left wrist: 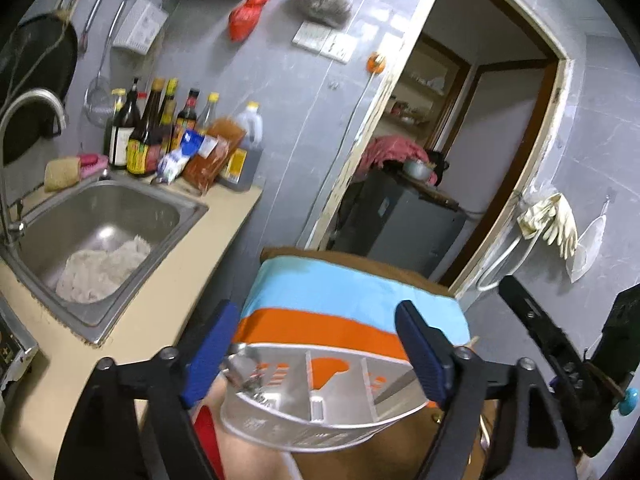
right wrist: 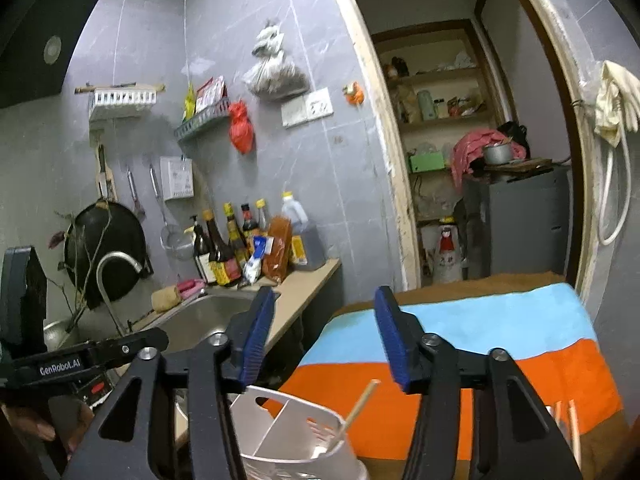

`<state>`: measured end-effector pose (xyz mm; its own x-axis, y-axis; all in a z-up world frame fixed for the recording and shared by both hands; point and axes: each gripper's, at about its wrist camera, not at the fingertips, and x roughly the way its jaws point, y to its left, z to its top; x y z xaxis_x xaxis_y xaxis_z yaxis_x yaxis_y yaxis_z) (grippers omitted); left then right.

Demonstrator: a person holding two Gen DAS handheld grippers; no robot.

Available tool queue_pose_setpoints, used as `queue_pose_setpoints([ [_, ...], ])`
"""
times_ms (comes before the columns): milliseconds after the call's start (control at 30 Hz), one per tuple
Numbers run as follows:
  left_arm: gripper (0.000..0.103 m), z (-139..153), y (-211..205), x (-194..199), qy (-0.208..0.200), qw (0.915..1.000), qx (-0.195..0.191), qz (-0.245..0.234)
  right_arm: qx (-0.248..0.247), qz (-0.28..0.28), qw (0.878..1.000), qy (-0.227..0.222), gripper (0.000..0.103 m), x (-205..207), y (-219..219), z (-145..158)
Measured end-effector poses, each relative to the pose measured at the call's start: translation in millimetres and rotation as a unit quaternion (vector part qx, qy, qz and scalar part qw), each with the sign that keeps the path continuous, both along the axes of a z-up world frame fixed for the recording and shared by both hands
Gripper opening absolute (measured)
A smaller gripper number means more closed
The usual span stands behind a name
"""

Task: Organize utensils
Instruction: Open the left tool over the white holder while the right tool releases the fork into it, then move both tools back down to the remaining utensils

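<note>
From the left wrist: left claw (left wrist: 316,354) released, blue pads standing wide either side of the white utensil caddy (left wrist: 316,412) and pressing on nothing. Caddy sitting on the striped cloth (left wrist: 352,300) of the tabletop, divided into compartments, a metal utensil (left wrist: 248,380) lying in the compartment nearest the sink (left wrist: 100,232), a single stick leaning in the compartment farthest from the sink. Right claw's body visible beyond the caddy on the side away from the sink. Likely hazard here: caddy looks light and sits close under the pads, so a careless sweep of either finger could clip the rim and tip it, spilling what is inside. From the right wrist: right claw (right wrist: 326,336) also released, nothing between the pads, hanging above the caddy (right wrist: 296,436). One chopstick (right wrist: 360,402) poking up out of the caddy and tilted away from the sink (right wrist: 208,316); more sticks (right wrist: 572,424) standing farther from the sink, at the frame edge, holder unclear. Possible troubles: protruding chopstick catching on a finger and levering out; loose cloth (right wrist: 460,340) sliding or bunching under the caddy if nudged; tall bottles (right wrist: 228,244) crowded behind the sink within reach of a wide swing. Motion blur in both views, so exact clearances hard to judge.
</note>
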<state>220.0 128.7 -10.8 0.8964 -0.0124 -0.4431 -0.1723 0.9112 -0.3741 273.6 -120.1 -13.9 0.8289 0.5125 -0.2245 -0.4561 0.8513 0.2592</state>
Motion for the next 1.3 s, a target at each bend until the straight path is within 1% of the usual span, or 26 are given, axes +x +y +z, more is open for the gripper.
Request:
queue_pose_setpoints([
  [33, 0.091, 4, -5, -1, -0.010, 0.9999, 0.005, 0.002, 0.004, -0.004, 1.000, -0.007, 0.071, -3, -7, 5],
  [67, 0.095, 7, -11, -3, -0.021, 0.9997, 0.010, 0.004, 0.007, -0.008, 1.000, -0.014, 0.082, -5, -12, 9],
  [167, 0.103, 17, -28, -5, -0.048, 0.9986, 0.022, 0.008, 0.010, -0.030, 0.999, -0.039, 0.092, -14, -32, 24],
  [200, 0.103, 19, -35, -5, -0.055, 0.9980, 0.028, 0.009, 0.008, -0.034, 0.998, -0.044, 0.094, -15, -37, 28],
  [267, 0.103, 24, -46, -4, -0.064, 0.9973, 0.036, 0.008, 0.003, -0.046, 0.997, -0.056, 0.102, -20, -49, 35],
  [467, 0.103, 33, -84, -1, -0.090, 0.9945, 0.054, -0.004, -0.007, -0.070, 0.995, -0.067, 0.102, -25, -84, 48],
  [667, 0.103, 36, -124, 2, -0.096, 0.9927, 0.068, -0.025, -0.016, -0.095, 0.993, -0.061, 0.102, -28, -128, 50],
  [900, 0.103, 33, -165, 4, -0.085, 0.9924, 0.077, -0.044, -0.028, -0.112, 0.992, -0.043, 0.102, -28, -177, 37],
  [1033, 0.103, 27, -185, 5, -0.073, 0.9928, 0.077, -0.056, -0.032, -0.118, 0.992, -0.022, 0.102, -23, -205, 25],
  [1233, 0.103, 8, -207, 9, -0.051, 0.9940, 0.069, -0.068, -0.039, -0.130, 0.991, 0.011, 0.102, -11, -238, 0],
  [1300, 0.103, -1, -213, 13, -0.033, 0.9948, 0.063, -0.072, -0.040, -0.135, 0.990, 0.024, 0.102, -7, -247, -10],
])
